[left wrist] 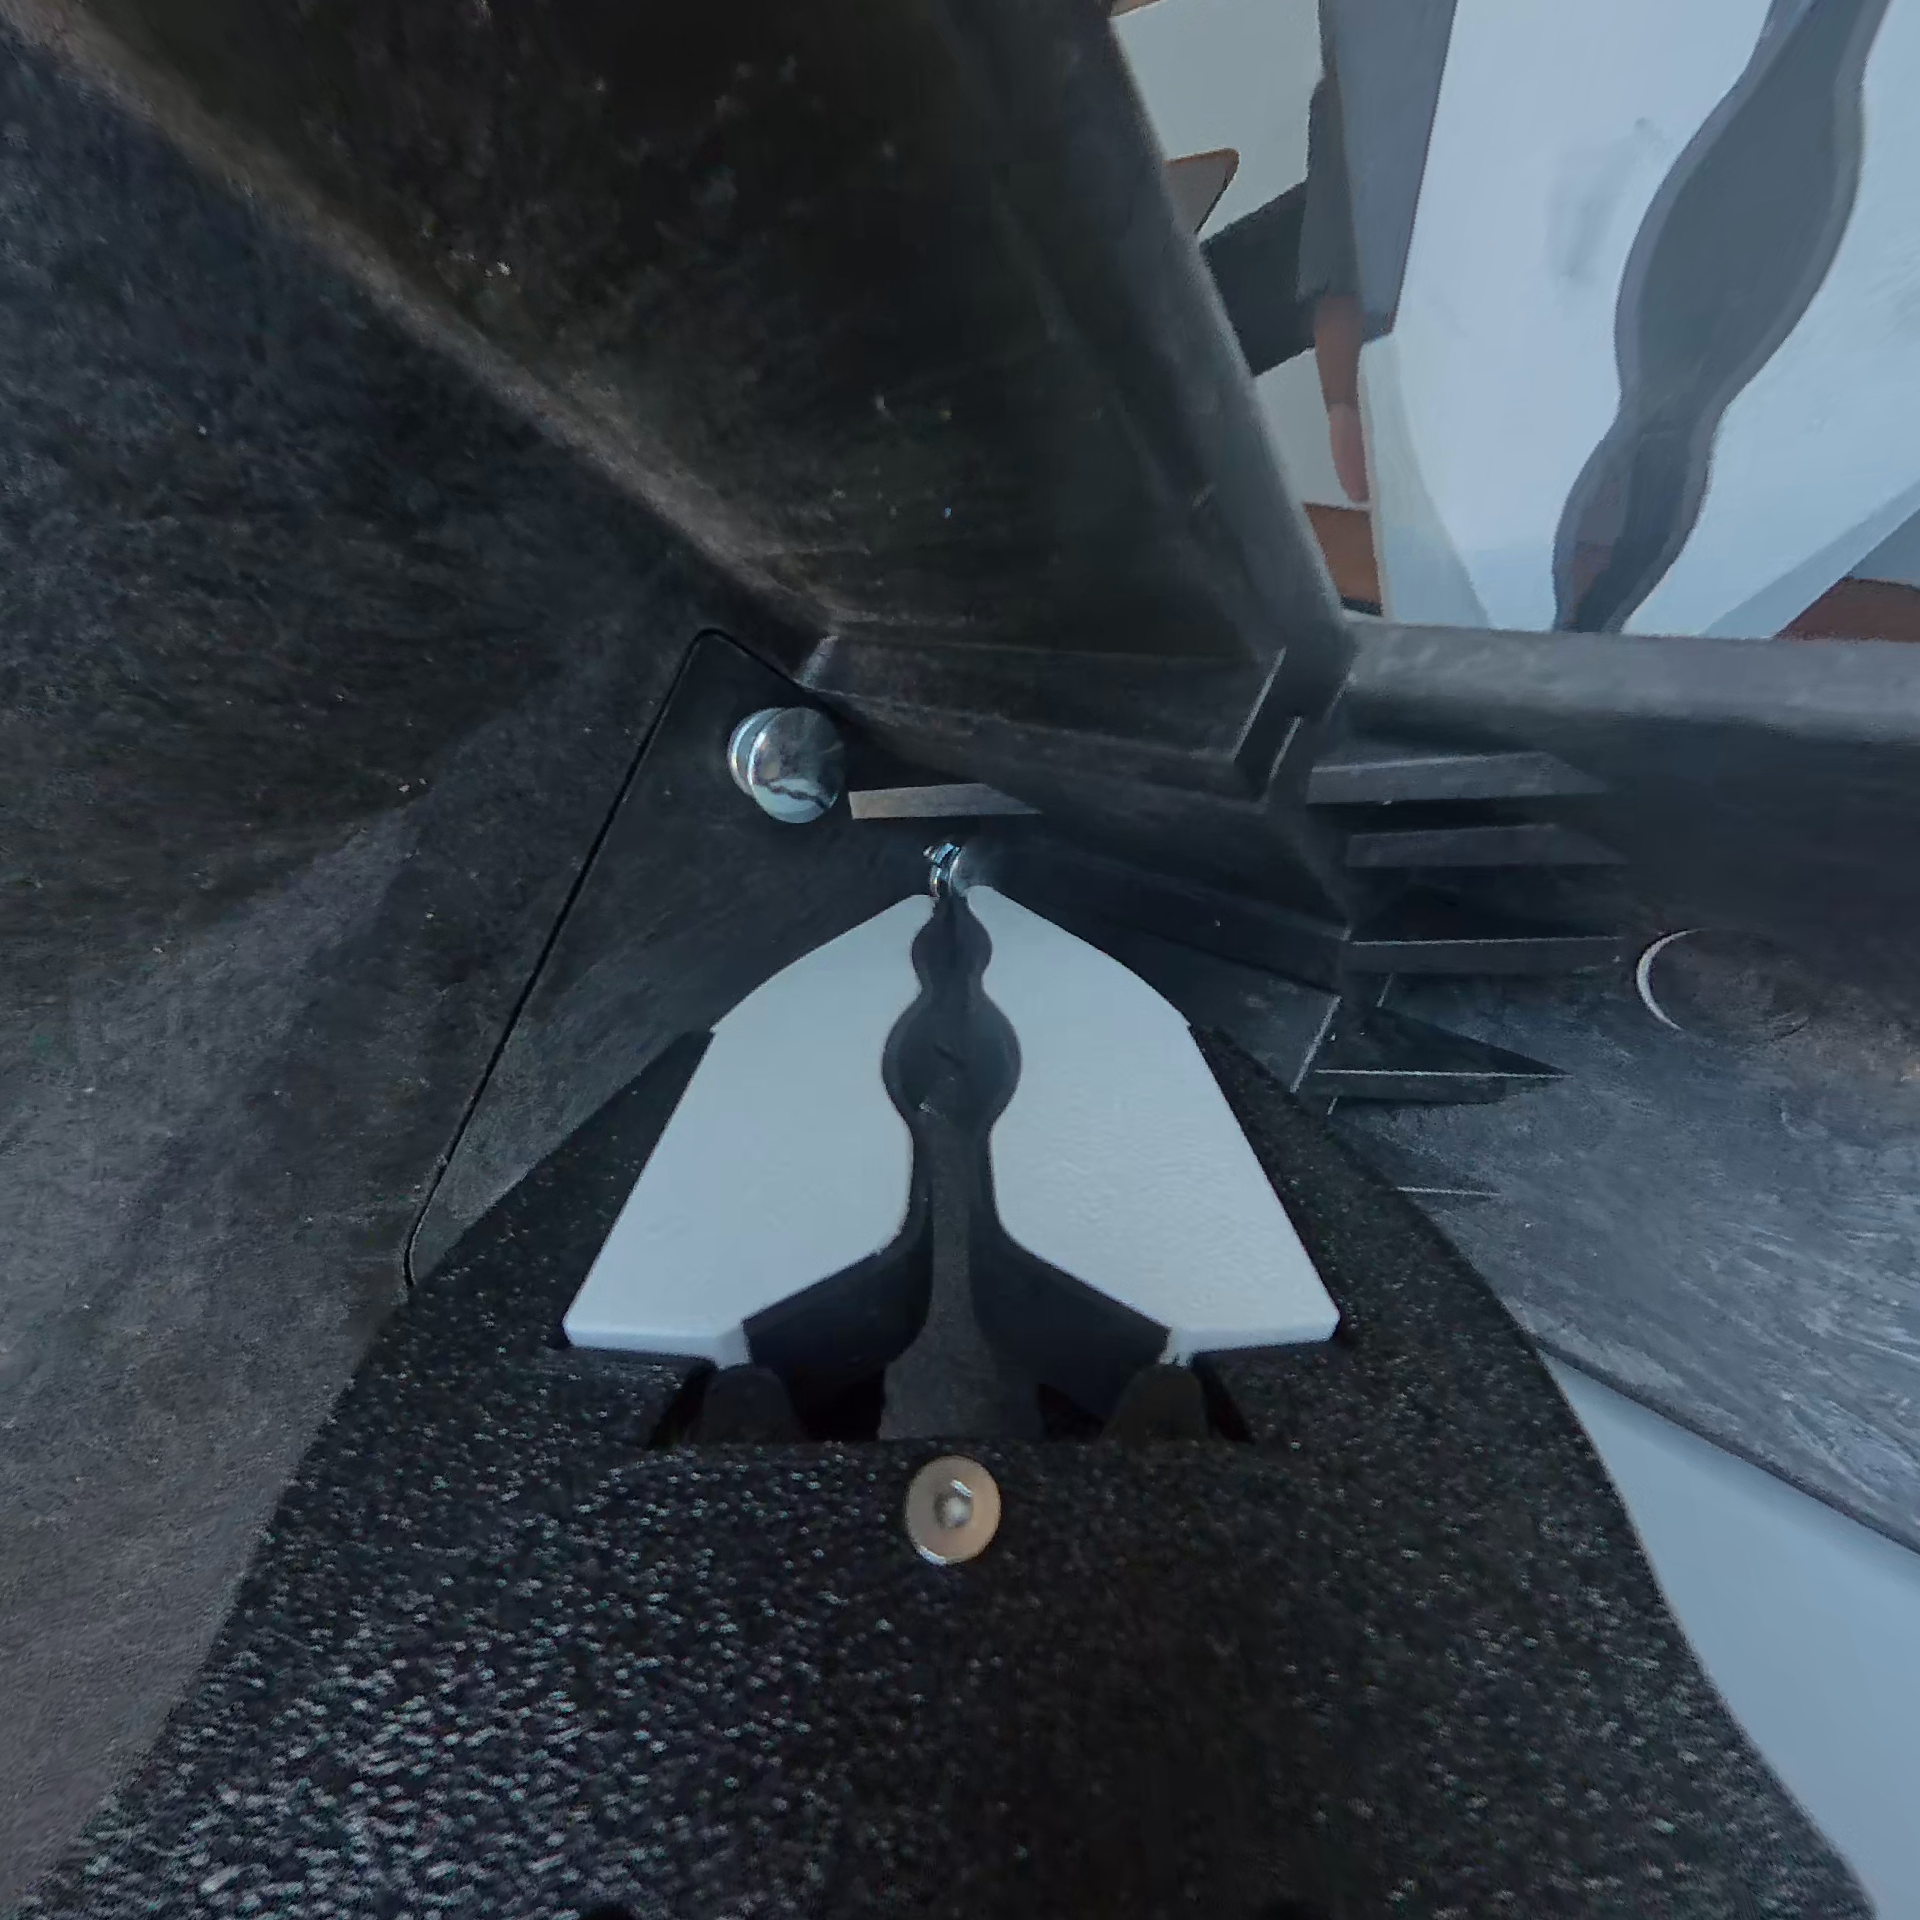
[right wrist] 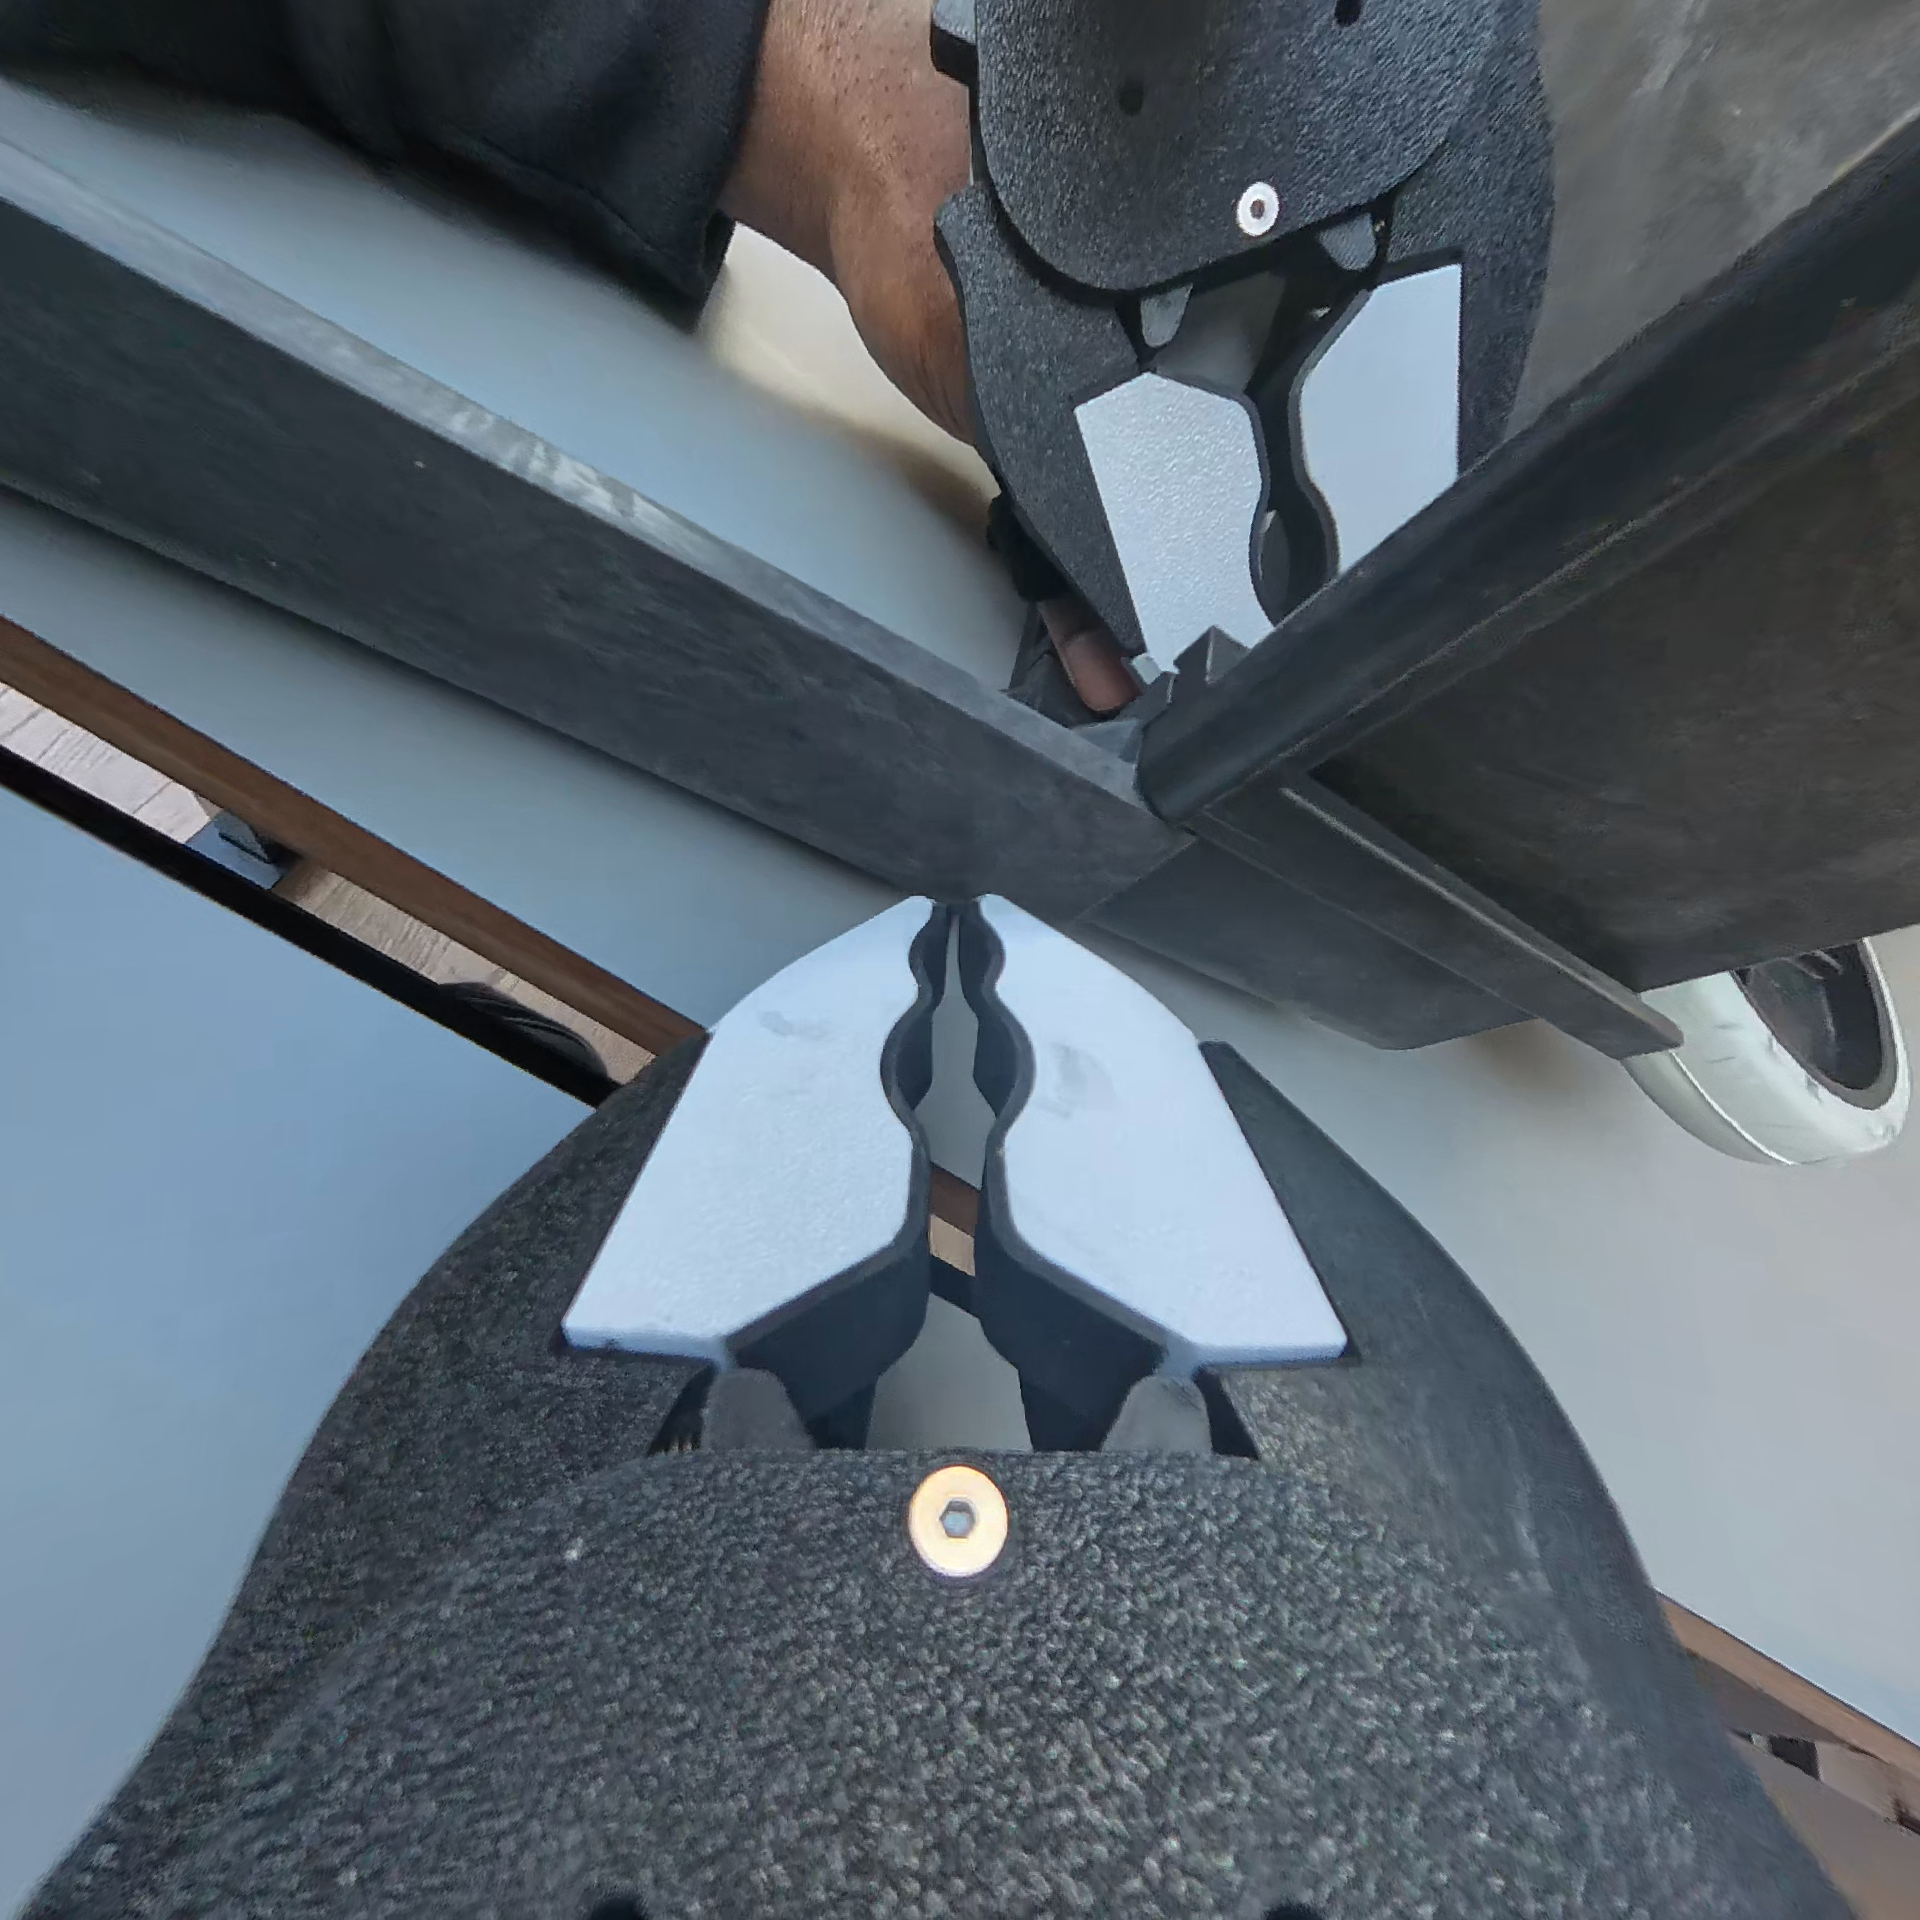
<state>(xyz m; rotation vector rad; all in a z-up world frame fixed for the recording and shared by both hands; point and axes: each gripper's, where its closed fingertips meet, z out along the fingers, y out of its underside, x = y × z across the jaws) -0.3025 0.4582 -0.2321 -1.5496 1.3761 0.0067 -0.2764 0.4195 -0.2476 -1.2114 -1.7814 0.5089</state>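
Left jaws closed at a small screw (left wrist: 943, 869), right jaws closed under black frame (right wrist: 727, 707), tips hidden

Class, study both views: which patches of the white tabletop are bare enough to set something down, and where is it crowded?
Bare white tabletop lies left of the right tool, below the black bar. Crowded where the bar meets the black panel, beside the left tool and white wheel.
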